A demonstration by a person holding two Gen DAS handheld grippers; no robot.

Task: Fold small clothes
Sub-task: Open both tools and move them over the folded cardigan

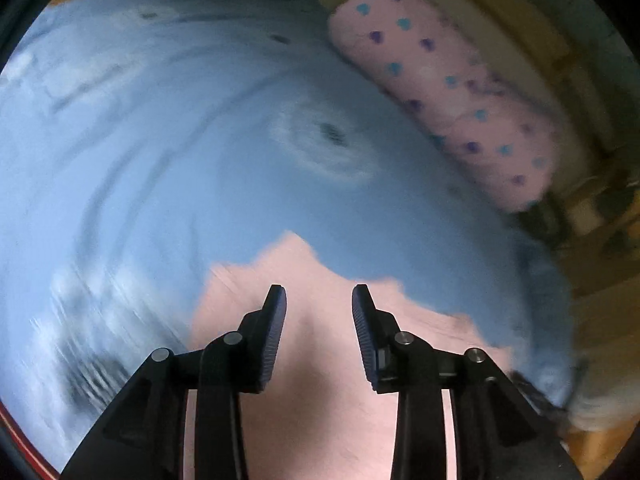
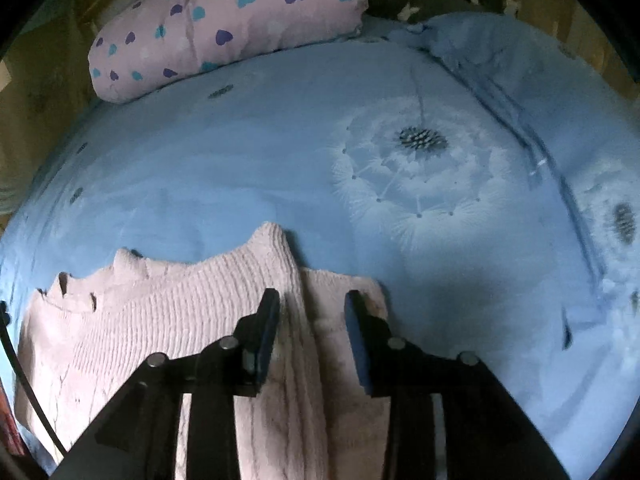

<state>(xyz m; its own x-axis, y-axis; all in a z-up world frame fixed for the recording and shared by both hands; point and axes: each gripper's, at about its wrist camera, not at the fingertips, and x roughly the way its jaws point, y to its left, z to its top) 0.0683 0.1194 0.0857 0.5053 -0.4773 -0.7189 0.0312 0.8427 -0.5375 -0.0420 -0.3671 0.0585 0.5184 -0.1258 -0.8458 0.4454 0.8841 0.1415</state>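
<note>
Lying flat on the blue bedspread (image 2: 240, 152), the pink knit garment (image 2: 168, 320) runs under both sets of spread, empty fingers, its raised fold ridge nearest the right gripper (image 2: 310, 300), the left gripper (image 1: 319, 294) over plain cloth.

Home bedroom, blue dandelion-print bedspread (image 2: 280, 152), pink heart-print pillow (image 2: 224, 24), wooden bed surround (image 1: 592, 312)
</note>
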